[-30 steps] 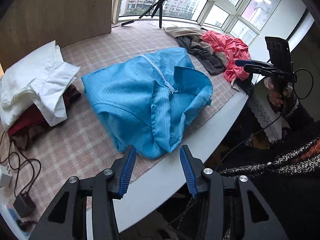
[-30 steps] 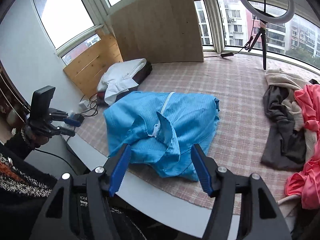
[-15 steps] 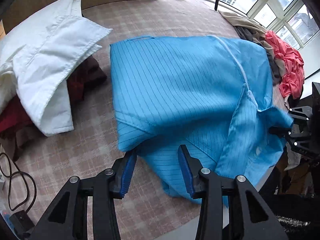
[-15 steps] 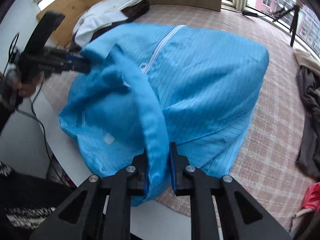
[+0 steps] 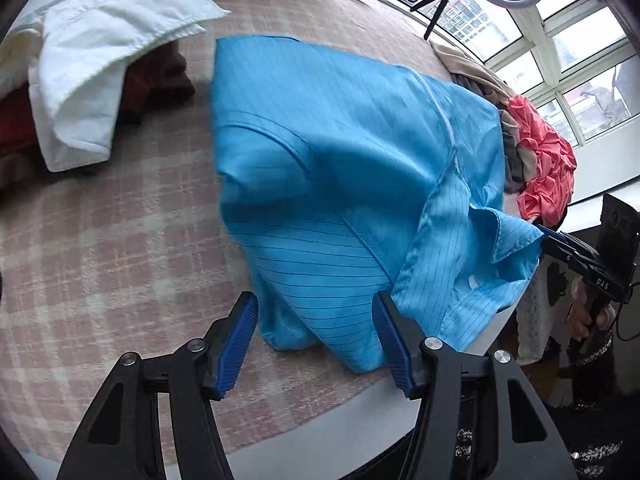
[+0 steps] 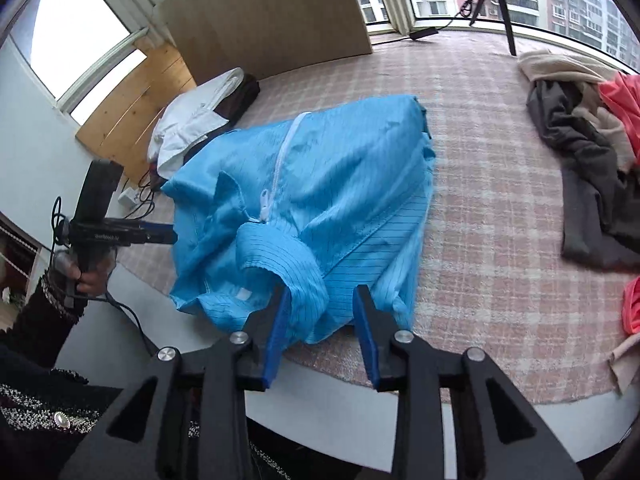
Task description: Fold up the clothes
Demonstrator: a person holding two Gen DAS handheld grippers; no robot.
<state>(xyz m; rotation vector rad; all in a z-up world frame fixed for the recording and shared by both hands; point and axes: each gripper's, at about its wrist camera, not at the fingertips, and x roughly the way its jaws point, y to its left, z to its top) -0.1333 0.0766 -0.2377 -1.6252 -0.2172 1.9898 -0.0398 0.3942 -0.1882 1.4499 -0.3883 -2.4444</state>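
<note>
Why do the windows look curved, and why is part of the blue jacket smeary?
Left wrist view: fisheye lens bends the window frames; the blue jacket smears with motion blur in its middle, while the left claw stays sharp. Right wrist view: same bending at the edges, flat daylight, jacket crisp.

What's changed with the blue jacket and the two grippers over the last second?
Both grippers came down from above the table edge to the blue jacket. The right gripper clamped the collar fold half a second ago and has let go; its jaws are opening, cloth loose between them. The left gripper is opening astride the near corner. The white shirt and the pink garment stayed put.
</note>
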